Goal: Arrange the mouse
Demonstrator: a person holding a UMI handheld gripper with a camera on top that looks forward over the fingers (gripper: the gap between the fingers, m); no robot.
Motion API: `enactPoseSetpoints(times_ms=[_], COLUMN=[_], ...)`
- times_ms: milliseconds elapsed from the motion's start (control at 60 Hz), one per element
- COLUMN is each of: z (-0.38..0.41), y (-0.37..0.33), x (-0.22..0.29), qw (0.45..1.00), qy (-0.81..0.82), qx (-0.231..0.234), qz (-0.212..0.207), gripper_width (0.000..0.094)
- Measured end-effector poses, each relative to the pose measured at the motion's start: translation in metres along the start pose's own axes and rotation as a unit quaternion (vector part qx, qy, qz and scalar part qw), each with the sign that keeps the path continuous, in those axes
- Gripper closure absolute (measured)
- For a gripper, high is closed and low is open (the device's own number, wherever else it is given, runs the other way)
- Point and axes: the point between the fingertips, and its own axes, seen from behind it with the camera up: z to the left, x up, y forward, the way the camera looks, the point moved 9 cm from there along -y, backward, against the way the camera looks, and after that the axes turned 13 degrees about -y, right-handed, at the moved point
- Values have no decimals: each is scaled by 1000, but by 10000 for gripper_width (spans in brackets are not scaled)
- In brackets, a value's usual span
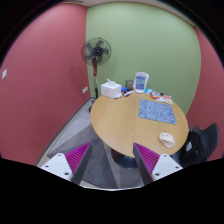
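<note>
The gripper [112, 160] hangs well back from a round, light wooden table [120, 125], its two fingers spread wide with nothing between them; the magenta pads [76, 157] show on their inner faces. The small white computer mouse [166, 139] lies on the tabletop near the table's near right edge, beyond the right finger and well apart from it. Just behind the mouse lies a blue patterned rectangular mat [157, 111]. Farther back stand a white box [110, 89] and a white-and-blue container [141, 81]. A black pedestal fan [97, 52] stands by the red wall [40, 80].
</note>
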Motion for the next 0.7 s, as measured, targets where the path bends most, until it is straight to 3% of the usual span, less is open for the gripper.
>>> enactPoseSetpoints(times_ms=[333,533,700], z=[-170,-248,-274], y=[45,114,165], x=[-115,-137,-146], qw=[999,996,996], qy=[16,18,11], qx=[-47,-82,-77], qz=[22,31,41], gripper_width=[95,101,92])
